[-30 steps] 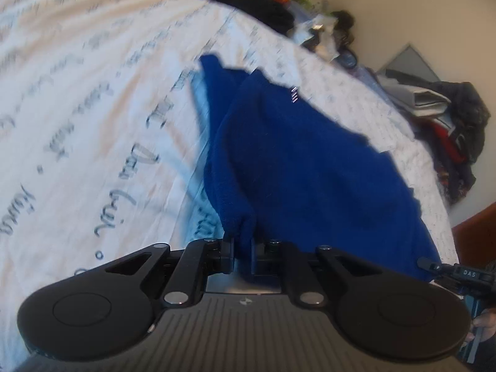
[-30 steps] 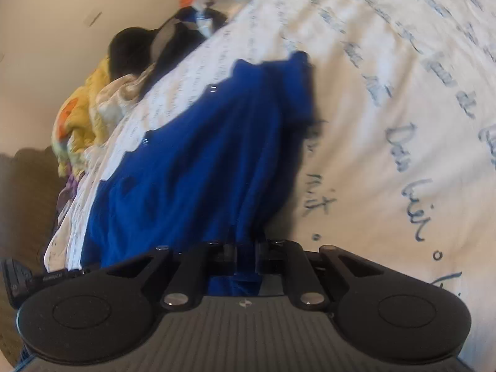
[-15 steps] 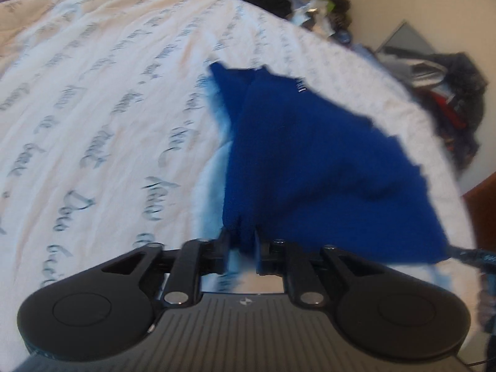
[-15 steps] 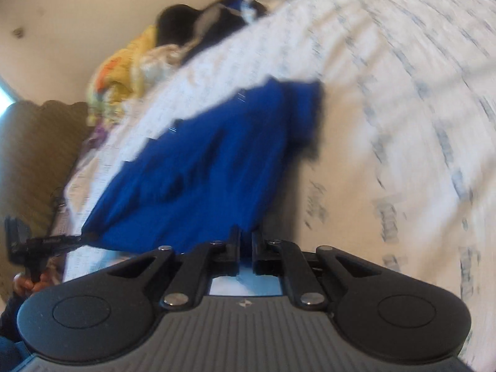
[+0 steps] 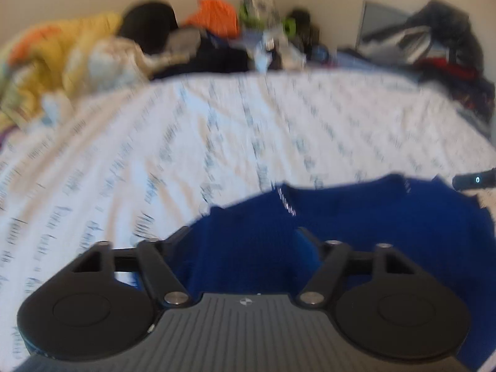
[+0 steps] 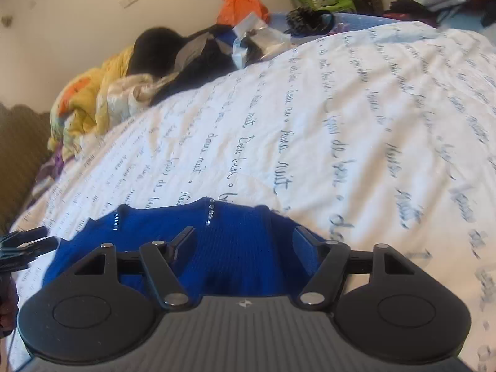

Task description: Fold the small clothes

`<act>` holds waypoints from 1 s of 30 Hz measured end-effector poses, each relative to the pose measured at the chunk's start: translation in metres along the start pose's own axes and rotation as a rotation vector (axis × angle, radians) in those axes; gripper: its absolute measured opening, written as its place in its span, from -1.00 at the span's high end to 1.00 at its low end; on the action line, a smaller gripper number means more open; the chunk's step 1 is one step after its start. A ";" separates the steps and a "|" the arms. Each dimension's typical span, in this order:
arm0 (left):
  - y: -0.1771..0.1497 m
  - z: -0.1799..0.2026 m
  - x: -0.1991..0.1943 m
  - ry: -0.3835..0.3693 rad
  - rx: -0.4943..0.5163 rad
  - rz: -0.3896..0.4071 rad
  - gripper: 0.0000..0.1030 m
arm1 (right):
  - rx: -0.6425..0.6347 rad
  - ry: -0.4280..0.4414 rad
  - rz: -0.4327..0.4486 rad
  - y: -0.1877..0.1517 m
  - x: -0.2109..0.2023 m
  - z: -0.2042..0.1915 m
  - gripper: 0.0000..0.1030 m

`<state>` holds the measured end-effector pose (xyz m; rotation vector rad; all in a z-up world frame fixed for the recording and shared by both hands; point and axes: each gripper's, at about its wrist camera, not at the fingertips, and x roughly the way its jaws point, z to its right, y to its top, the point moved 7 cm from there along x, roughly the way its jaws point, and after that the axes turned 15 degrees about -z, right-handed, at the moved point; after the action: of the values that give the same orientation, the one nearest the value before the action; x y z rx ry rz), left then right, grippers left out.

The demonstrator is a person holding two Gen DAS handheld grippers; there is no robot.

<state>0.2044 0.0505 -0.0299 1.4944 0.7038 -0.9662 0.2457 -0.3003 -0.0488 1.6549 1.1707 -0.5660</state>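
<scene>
A small blue knit garment [image 5: 356,223] lies flat on the white bedsheet [image 5: 217,142] printed with script. In the left wrist view my left gripper [image 5: 245,238] is open, its jaws wide apart just above the garment's near left part. In the right wrist view the same garment [image 6: 235,235] lies under my right gripper [image 6: 245,238], which is open with the cloth showing between the fingers. Small shiny studs [image 6: 210,214] mark the garment's far edge. The right gripper's tip [image 5: 474,179] shows at the left view's right edge.
Piled clothes line the far side of the bed: a yellow and orange blanket [image 6: 86,108], black items [image 6: 192,59], an orange piece [image 6: 241,3]. Dark clothes [image 5: 449,49] are heaped at the right. A brown headboard [image 6: 18,155] stands at the left.
Both grippers have opened and let go of the blue garment, which now lies flat on the sheet. Both views have swung to look across the bed.
</scene>
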 end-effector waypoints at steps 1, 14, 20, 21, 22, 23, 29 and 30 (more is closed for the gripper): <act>0.001 0.001 0.015 0.000 -0.002 -0.032 -0.31 | -0.014 -0.030 -0.018 0.003 0.010 -0.002 -0.24; 0.029 -0.012 -0.016 0.041 -0.017 0.134 0.88 | -0.106 -0.007 0.117 0.011 -0.019 -0.018 0.85; 0.030 -0.007 0.043 0.169 0.036 0.039 0.86 | 0.000 -0.079 0.032 0.016 0.050 0.012 0.81; 0.026 -0.004 0.038 0.186 0.057 0.060 0.80 | 0.012 -0.075 0.072 0.013 0.051 0.012 0.70; 0.022 -0.003 0.031 0.183 0.055 0.067 0.69 | 0.011 -0.096 0.084 0.010 0.048 0.009 0.61; 0.018 -0.002 0.021 0.165 0.050 0.074 0.30 | 0.004 -0.121 0.081 0.008 0.044 0.007 0.36; 0.008 0.040 -0.019 0.133 0.096 0.226 -0.83 | -0.133 -0.166 0.252 -0.011 -0.004 -0.044 -0.30; 0.009 0.050 -0.010 0.139 0.120 0.205 -0.83 | -0.176 -0.180 0.236 -0.014 0.003 -0.057 -0.30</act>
<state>0.1986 0.0011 -0.0161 1.7156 0.5857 -0.7650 0.2259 -0.2472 -0.0349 1.5302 0.8556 -0.4395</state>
